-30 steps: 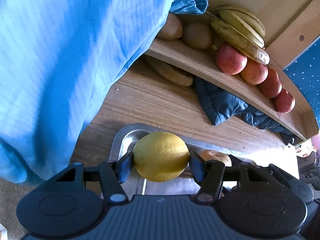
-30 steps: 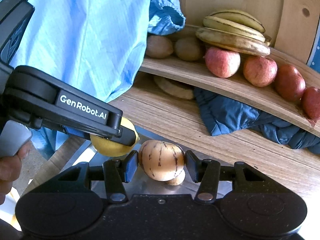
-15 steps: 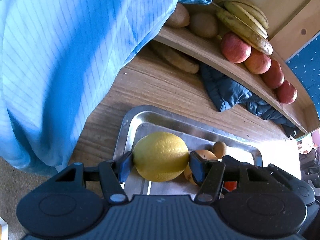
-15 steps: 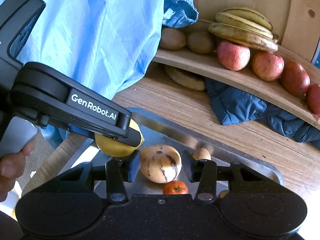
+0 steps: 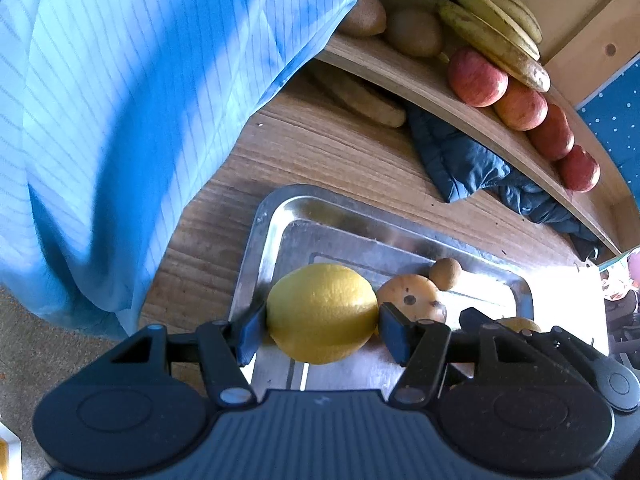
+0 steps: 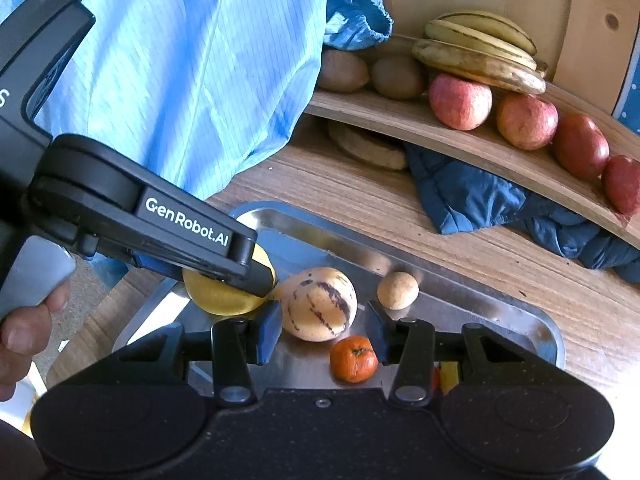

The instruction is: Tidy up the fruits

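Observation:
My left gripper [image 5: 322, 334] is shut on a yellow lemon [image 5: 322, 312] and holds it above the left end of a steel tray [image 5: 276, 220]. In the right wrist view the same gripper [image 6: 256, 278] comes in from the left with the lemon [image 6: 220, 294] in it. My right gripper [image 6: 322, 330] is open just above the tray [image 6: 460, 296]. A striped pepino melon [image 6: 318, 304] lies on the tray ahead of its fingers. A mandarin [image 6: 354, 358] and a small brown fruit [image 6: 398, 290] lie beside the melon.
A curved wooden shelf [image 6: 400, 118] at the back carries bananas [image 6: 476, 52], several red apples [image 6: 460, 102] and kiwis [image 6: 396, 76]. A dark blue cloth [image 6: 472, 196] lies under it on the wooden table. A person's light blue garment [image 6: 192, 60] fills the left.
Both grippers have drawn back and up from the tray, so more of it shows. The melon stays on the tray and looks smaller between the right fingers; the mandarin has come into view.

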### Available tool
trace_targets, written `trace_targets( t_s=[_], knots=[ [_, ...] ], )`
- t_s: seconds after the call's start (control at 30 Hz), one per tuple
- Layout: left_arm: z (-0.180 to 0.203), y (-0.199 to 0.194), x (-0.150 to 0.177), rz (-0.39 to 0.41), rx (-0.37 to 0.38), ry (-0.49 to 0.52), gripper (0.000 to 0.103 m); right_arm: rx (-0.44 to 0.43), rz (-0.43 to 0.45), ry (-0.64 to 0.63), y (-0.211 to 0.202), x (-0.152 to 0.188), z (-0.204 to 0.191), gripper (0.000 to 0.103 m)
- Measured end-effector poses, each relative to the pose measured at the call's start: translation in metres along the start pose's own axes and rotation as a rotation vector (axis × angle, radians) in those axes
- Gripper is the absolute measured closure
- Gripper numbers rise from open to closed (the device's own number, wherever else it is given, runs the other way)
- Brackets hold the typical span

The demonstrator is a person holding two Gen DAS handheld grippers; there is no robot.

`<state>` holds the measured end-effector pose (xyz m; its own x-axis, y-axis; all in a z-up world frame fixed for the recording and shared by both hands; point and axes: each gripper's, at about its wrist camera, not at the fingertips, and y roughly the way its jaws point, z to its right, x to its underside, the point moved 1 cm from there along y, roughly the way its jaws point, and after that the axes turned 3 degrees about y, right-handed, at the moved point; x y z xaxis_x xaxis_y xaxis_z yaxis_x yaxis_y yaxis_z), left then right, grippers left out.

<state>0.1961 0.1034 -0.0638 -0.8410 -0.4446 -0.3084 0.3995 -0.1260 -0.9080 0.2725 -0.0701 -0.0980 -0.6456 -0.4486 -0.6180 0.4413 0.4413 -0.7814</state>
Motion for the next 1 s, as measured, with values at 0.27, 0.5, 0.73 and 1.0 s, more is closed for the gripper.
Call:
trace_targets(
  t_s=[0.27,0.5,0.73,1.0],
  knots=[
    [0.001,-0.003,0.004,-0.001,-0.009,0.007,0.038,0.035,0.007,0.018,-0.012,0.007,0.001,0.045],
    [0.005,-0.012,0.01,0.016,-0.032,0.016,0.033,0.089,0.006,0.038,-0.028,0.012,0.0,0.03],
    [0.011,-0.026,0.018,0.039,-0.066,0.038,0.018,0.125,0.015,0.066,-0.048,0.017,0.0,0.018],
    [0.014,-0.045,0.03,0.064,-0.096,0.048,0.004,0.144,0.05,0.091,-0.072,0.025,-0.001,0.011]
  ],
)
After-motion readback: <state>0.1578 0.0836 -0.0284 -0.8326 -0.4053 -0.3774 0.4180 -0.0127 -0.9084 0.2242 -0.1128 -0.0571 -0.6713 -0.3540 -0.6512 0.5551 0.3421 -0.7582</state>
